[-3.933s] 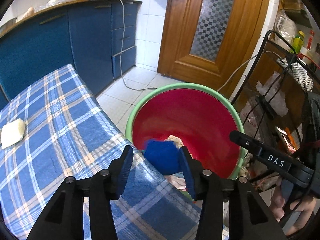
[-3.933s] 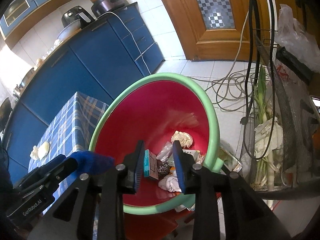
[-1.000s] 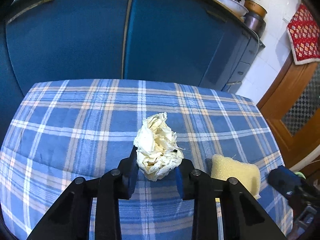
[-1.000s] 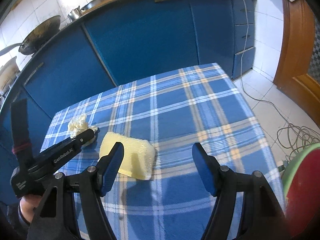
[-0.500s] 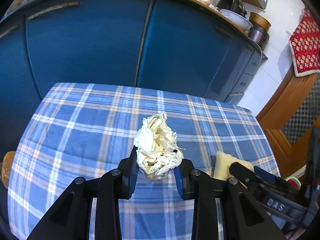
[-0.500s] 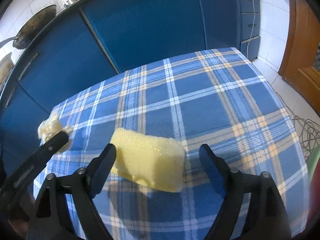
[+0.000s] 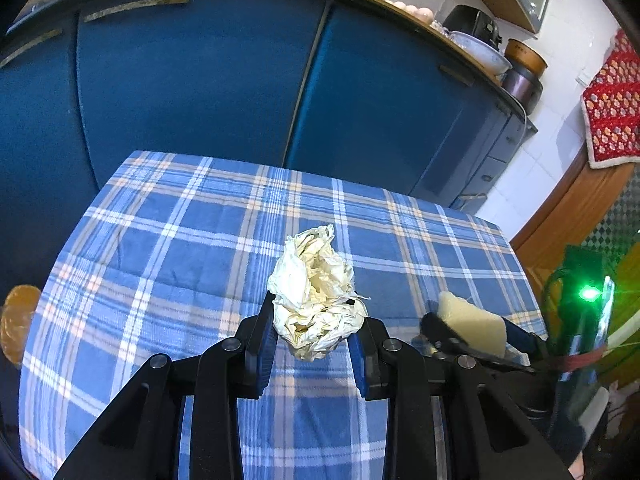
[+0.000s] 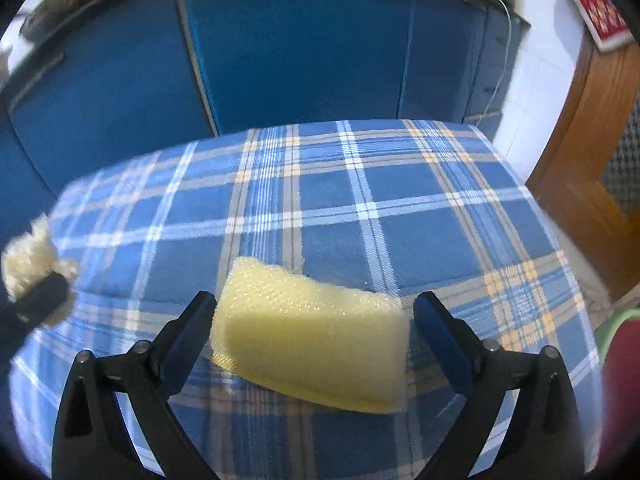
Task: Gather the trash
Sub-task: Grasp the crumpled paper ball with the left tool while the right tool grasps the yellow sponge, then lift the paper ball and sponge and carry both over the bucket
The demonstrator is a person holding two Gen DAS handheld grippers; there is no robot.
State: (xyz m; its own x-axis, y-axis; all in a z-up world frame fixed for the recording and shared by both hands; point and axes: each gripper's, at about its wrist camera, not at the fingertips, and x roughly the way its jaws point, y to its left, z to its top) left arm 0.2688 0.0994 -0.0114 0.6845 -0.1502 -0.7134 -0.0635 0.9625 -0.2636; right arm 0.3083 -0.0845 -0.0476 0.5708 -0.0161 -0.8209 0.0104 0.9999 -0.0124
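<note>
Crumpled paper [image 7: 316, 296] sits pinched in the left tongs [image 7: 314, 340] above the plaid counter [image 7: 168, 248]. Right tongs [image 8: 314, 332] are spreading, straddling the yellow sponge [image 8: 312, 336] lying on the counter. Blue cabinets [image 8: 300, 48] stand behind.

No legible text, label, brand, number or sign in either wrist view. The plaid cloth on the desk, the blue cabinets and the red patterned hanging carry only patterns. Markings on the tools, if any, are too dark or blurred to read.
</note>
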